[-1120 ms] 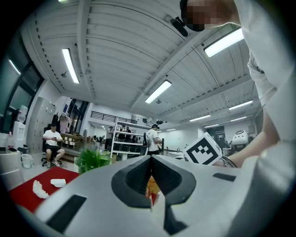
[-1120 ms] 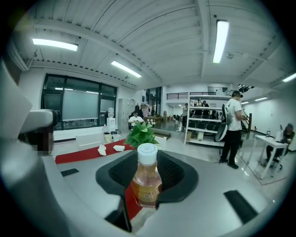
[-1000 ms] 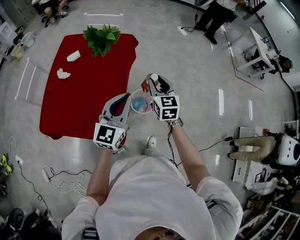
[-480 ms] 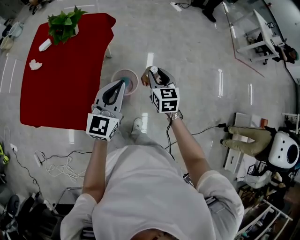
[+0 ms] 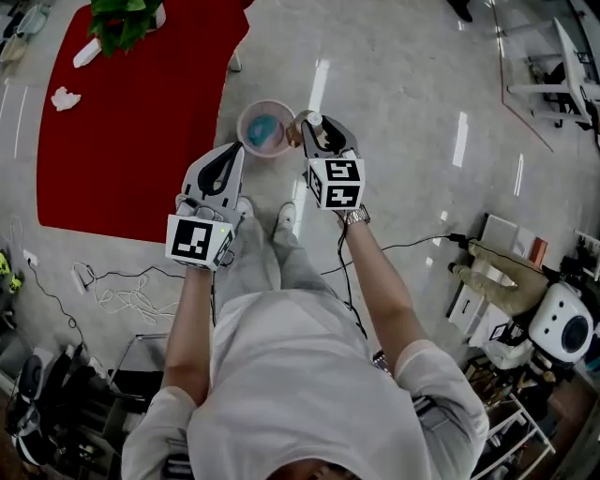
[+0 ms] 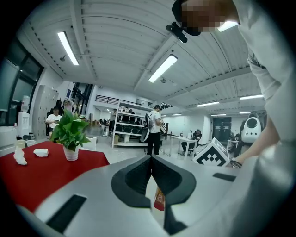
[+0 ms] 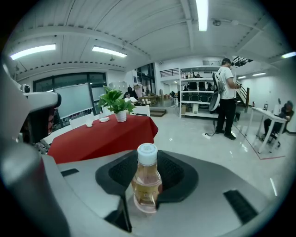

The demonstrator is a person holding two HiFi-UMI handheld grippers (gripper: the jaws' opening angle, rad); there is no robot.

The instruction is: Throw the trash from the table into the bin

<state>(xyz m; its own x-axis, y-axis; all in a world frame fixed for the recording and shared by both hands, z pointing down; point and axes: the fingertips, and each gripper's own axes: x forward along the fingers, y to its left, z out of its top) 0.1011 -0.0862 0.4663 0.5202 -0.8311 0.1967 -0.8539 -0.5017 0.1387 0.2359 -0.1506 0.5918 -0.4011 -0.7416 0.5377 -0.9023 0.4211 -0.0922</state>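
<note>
While the person stands on the grey floor, the right gripper (image 5: pixel 317 133) holds a small bottle (image 7: pixel 147 180) with a white cap and amber liquid. Its jaws are clamped on the bottle's sides, and the bottle stands upright between them. From the head view, the bottle hangs at the three o'clock rim of the pink bin (image 5: pixel 253 145), which has a blue liner and sits on the floor.

The left gripper (image 6: pixel 151 159) has its jaws pressed together on a thin pale wrapper (image 6: pixel 158 200) with a red and yellow patch. Its tips are near the bin, at the bin's six o'clock.

At nine o'clock of the bin, just beside it, is the red table (image 5: pixel 131 141). A potted plant (image 5: pixel 122 19) stands at the table's twelve o'clock end. A crumpled white tissue (image 5: pixel 64 97) and a small white packet (image 5: pixel 86 54) lie near the plant, towards the table's nine o'clock side.
</note>
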